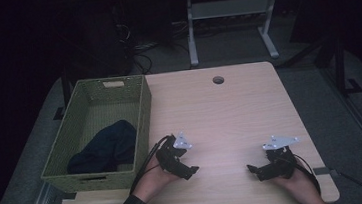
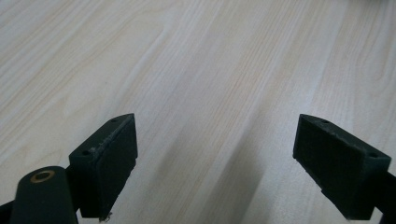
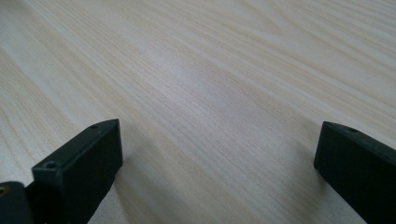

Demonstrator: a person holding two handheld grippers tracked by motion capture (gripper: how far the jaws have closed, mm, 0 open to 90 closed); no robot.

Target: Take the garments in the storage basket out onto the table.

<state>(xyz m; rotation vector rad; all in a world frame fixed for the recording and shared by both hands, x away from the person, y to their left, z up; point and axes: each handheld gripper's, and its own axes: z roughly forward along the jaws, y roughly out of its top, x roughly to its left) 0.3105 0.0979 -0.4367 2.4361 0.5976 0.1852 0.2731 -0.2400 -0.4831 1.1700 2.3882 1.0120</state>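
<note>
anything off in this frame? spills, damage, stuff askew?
Nothing stands out. The dark cloth lies bunched inside the green basket, which sits square at the table's left edge. Both the left gripper and right gripper are open over bare wood, holding nothing. No spills or damage visible.

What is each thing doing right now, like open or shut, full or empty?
Left gripper: open, holding nothing, over bare table.
Right gripper: open, holding nothing.
Green basket: upright, at the table's left edge, partly filled.
Dark cloth: crumpled, lying inside the basket.
Table: bare wood, small round hole near its far edge.
</note>
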